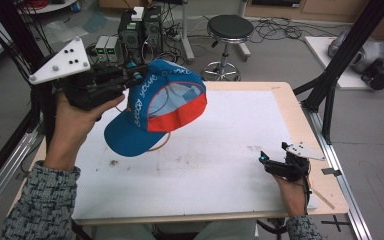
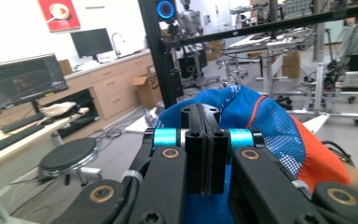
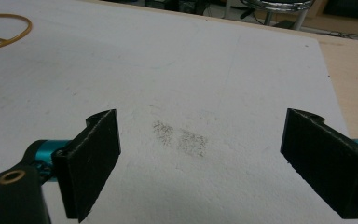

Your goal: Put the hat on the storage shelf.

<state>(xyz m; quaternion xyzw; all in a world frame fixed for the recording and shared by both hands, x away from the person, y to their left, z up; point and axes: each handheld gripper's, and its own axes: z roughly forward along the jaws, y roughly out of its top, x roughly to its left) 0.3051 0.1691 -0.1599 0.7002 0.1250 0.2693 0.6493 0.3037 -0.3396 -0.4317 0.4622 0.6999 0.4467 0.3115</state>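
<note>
In the high view we see the left gripper [image 1: 132,75] raised above the far left part of the table [image 1: 300,120], a pale wooden top covered by a white foam sheet [image 1: 215,150]. It is clenched on the crown edge of a blue mesh baseball cap with an orange-red panel and white lettering [image 1: 155,107]. The cap hangs in the air, clear of the sheet, its brim tipped down towards the near left. A thin yellow-brown loop of cord [image 1: 164,142] lies on the sheet just below the cap. The right gripper [image 1: 266,161] rests low over the near right part of the sheet, well apart from the cap, with the person's hand [image 1: 291,192] behind it. A black round stool [image 1: 229,27] stands on the floor beyond the far edge of the table.

In the left gripper view we find the left gripper [image 2: 206,154] with its two black jaws pressed together on the cap [image 2: 265,126], whose blue mesh and orange-red panel bulge out behind and to the right of them. A dark computer monitor [image 2: 23,79] sits on a bench far to the left.

In the right gripper view the right gripper [image 3: 209,158] is released, its jaws spread wide with nothing between them, over the bare white sheet [image 3: 168,70] and a faint grey smudge [image 3: 182,137]. Part of the loop of cord [image 3: 9,25] shows at the far left corner.
</note>
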